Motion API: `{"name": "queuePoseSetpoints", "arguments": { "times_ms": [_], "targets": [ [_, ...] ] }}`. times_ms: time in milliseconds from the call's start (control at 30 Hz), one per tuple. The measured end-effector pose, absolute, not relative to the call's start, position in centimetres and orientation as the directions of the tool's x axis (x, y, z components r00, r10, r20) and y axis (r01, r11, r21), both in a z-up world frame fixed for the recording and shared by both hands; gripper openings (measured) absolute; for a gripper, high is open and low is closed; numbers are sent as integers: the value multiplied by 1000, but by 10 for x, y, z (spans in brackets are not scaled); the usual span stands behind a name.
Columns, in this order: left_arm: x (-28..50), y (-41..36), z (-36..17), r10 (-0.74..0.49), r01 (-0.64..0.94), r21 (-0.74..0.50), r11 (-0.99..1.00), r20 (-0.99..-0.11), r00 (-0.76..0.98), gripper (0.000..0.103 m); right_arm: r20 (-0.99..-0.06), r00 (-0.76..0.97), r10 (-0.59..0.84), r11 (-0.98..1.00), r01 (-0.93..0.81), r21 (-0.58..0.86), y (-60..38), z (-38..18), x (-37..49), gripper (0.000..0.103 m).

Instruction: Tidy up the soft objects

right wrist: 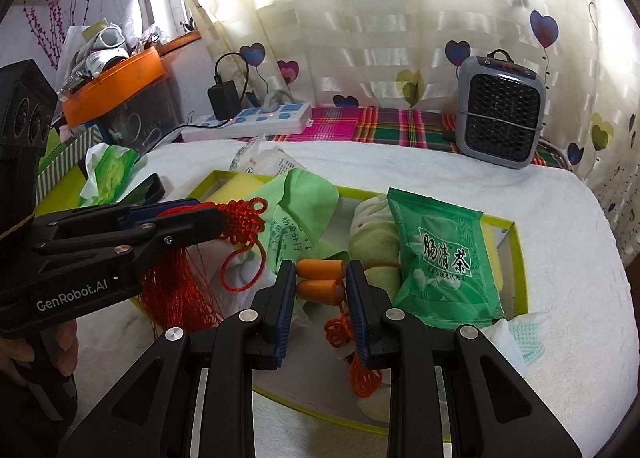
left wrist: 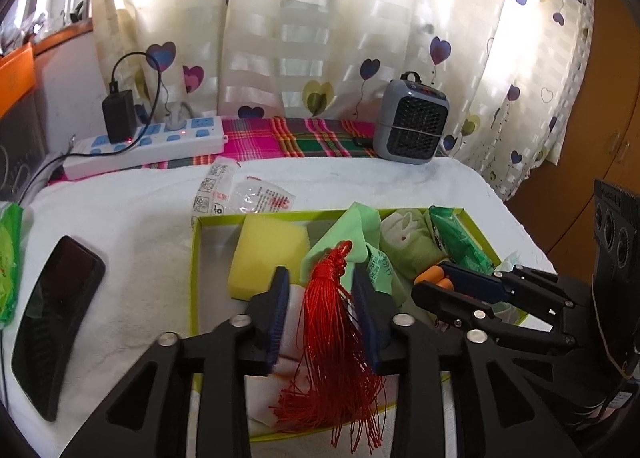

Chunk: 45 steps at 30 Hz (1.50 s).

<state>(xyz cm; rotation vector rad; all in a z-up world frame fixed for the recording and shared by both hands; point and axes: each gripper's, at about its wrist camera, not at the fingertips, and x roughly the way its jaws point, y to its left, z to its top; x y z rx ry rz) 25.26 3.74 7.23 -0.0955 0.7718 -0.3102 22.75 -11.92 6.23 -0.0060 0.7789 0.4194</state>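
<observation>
The red tassel (left wrist: 332,342) has its lower fringe partly behind the left gripper (left wrist: 320,278) fingers at the frame's bottom centre, while the phone (left wrist: 52,322) is cut off at the left edge.

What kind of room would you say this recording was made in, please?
Most likely a lived-in home room, perhaps a bedroom: cream heart-printed fabric curtains hang behind a surface covered with a white towel, with a small grey portable heater and a white power strip with blue sockets beside the window.
</observation>
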Motion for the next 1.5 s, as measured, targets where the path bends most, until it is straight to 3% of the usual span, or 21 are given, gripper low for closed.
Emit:
{"name": "queuePoseSetpoints", "arguments": {
  "times_ms": [167, 233, 1200, 1500],
  "targets": [
    [249, 37, 75, -311, 241, -198, 950, -664, 680, 39, -677, 631, 379, 912, -379, 157, -119, 63, 227, 44],
    [247, 38, 77, -305, 236, -194, 952, -661, 686, 42, -674, 634, 378, 912, -382, 151, -118, 63, 225, 46],
    [175, 37, 87, -233, 182, -147, 972, -655, 719, 47, -662, 664, 348, 932, -321, 168, -129, 68, 173, 51],
    [148, 34, 72, -181, 135, -121, 983, -688, 702, 47, -687, 657, 311, 946, -287, 153, -136, 63, 153, 52]
  ]
}}
